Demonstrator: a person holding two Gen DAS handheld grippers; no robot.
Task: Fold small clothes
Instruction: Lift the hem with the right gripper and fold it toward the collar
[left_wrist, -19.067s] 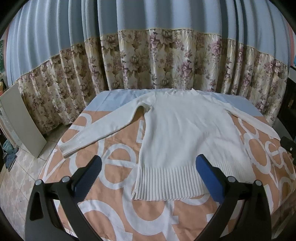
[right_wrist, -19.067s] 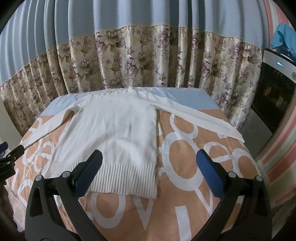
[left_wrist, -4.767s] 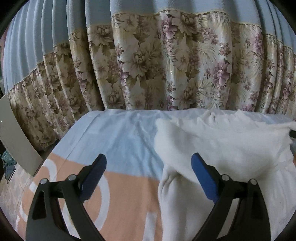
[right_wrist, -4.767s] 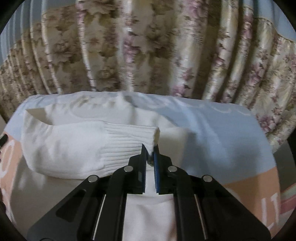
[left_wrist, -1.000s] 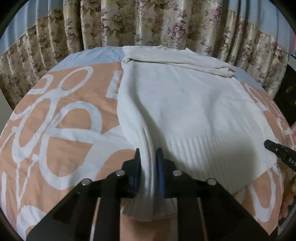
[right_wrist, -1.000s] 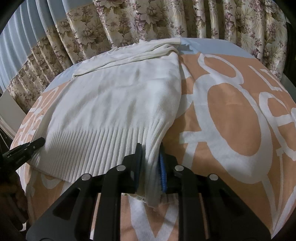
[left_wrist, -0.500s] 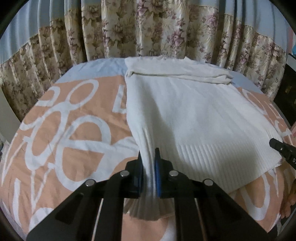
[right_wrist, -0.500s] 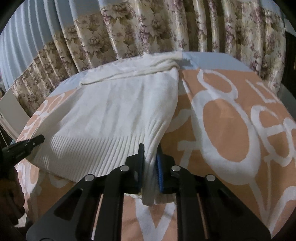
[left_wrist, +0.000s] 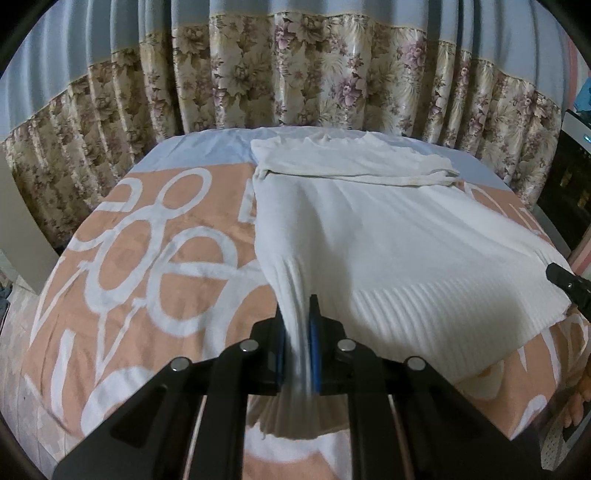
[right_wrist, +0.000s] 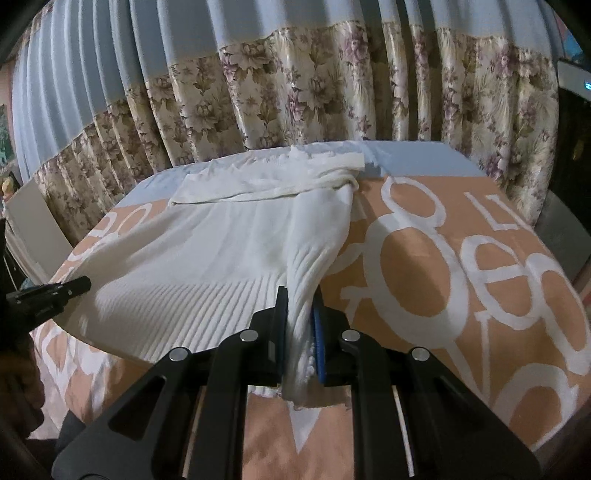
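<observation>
— What step does this show?

— The bottom-up fold of a white knit sweater (left_wrist: 388, 236) on the peach-and-white printed bedcover (left_wrist: 147, 266). The left gripper (left_wrist: 296, 328) is clamped on the left corner of the ribbed hem, its blue pads (left_wrist: 314, 332) pinching a bunched ridge of knit; the right gripper (right_wrist: 300, 328) is clamped likewise on the right corner. Both corners are raised off the bed, the hem sagging between them.

— And the jaws themselves?

— Closed down to the thickness of the fabric on both sides, nothing else in them.

— What comes next?

— By my reading, both corners must travel together toward the far end and be laid near the sleeves (left_wrist: 354, 166), which lie folded across the shoulders (level hands matter here, or the fold line skews). Only then should the jaws let go.

— How does the garment look?

— Cream-white, soft, with deep ribbing at the hem and stretch lines fanning from each grip. Its body lies lengthwise on the bed, collar end toward the floral curtain (left_wrist: 332, 81), lower half tented in the air
</observation>
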